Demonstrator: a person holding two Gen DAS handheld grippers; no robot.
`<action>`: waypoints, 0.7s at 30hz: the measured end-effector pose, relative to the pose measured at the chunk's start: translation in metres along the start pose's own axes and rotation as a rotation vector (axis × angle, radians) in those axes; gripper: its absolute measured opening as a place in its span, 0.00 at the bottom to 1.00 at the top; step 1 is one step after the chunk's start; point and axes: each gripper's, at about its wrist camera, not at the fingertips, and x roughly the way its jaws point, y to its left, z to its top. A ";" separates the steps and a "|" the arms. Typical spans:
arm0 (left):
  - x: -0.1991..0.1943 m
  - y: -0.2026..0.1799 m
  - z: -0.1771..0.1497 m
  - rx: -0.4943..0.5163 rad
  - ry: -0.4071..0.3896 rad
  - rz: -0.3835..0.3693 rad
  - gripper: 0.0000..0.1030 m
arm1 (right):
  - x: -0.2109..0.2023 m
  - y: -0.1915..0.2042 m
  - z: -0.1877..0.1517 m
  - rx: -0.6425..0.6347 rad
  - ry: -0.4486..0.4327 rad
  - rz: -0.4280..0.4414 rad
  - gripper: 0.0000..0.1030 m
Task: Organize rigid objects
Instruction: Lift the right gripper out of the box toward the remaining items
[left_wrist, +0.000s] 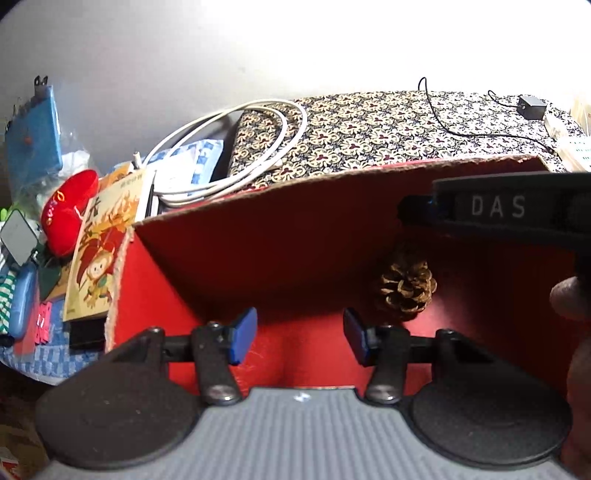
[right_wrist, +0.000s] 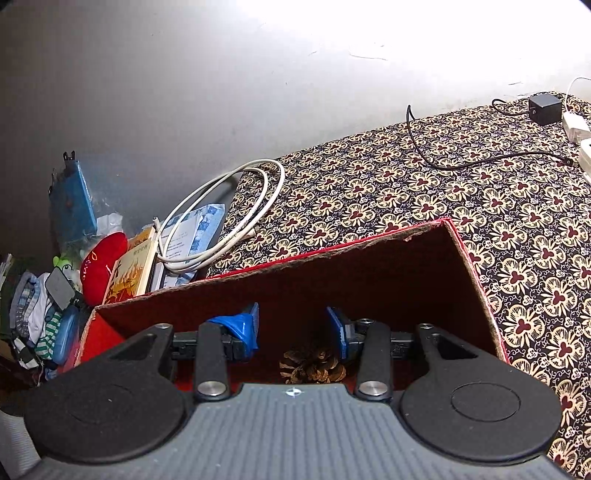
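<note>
The pine cone (right_wrist: 312, 363) lies on the floor of the red box (right_wrist: 476, 266), directly under and just ahead of your right claw (right_wrist: 291, 328); from your left claw (left_wrist: 300, 334) it sits ahead and to the right, so the right hand is the nearer. Both claws hang released inside the box, jaws apart with nothing between the pads. The cone is brown and squat, scales flared, with no long axis clear from here.

Pine cone (right_wrist: 312, 365) half hidden behind right tool body; hand (left_wrist: 576, 332) cut off, blurred.
</note>
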 end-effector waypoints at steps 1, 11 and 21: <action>0.000 -0.001 -0.001 0.004 -0.005 0.004 0.52 | -0.001 0.000 -0.001 0.000 -0.003 -0.002 0.23; -0.007 0.000 -0.002 -0.003 -0.046 0.037 0.55 | -0.020 0.003 -0.002 -0.027 -0.079 -0.022 0.23; -0.048 -0.003 -0.013 -0.002 -0.087 0.037 0.59 | -0.080 -0.001 -0.024 -0.029 -0.160 0.031 0.23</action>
